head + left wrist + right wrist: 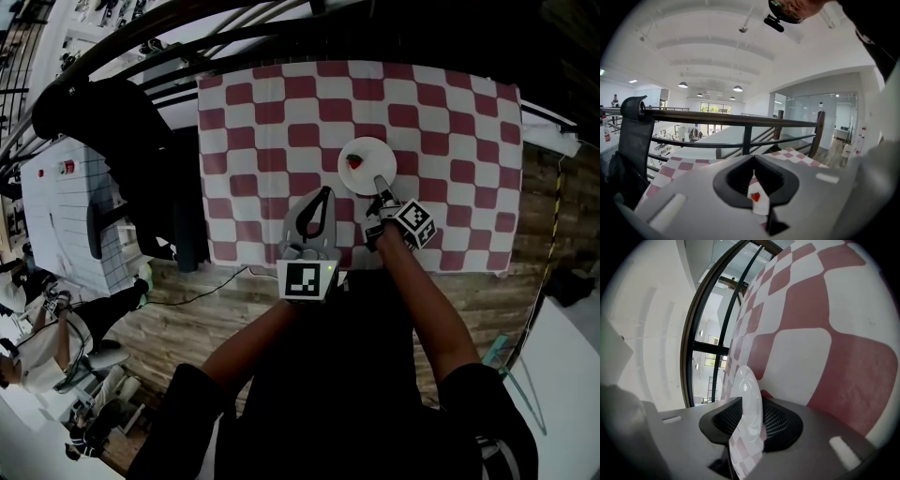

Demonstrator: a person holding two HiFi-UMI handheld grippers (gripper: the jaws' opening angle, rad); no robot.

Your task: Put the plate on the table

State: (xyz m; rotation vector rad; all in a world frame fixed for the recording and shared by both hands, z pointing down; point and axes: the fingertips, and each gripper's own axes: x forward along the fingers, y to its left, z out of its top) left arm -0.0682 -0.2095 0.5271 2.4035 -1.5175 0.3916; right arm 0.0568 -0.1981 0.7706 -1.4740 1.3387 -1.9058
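Note:
A white plate [367, 166] with a strawberry [353, 161] on it lies flat on the red-and-white checked tablecloth [450, 141]. My right gripper [380, 185] is at the plate's near rim. In the right gripper view the plate's rim [746, 380] stands between the jaws of the right gripper [751, 414], whose dark pads sit a little apart from it on both sides. My left gripper [324, 194] hovers over the cloth just left of the plate, its tips together and empty. Through the slit of the left gripper [753, 161] I see the plate [760, 206] and strawberry [755, 197].
A black railing [234, 23] runs along the table's far side. A black chair [112, 122] and a white cabinet [56, 206] stand to the left. Wooden floor [178, 319] and a cable lie below the table's near edge.

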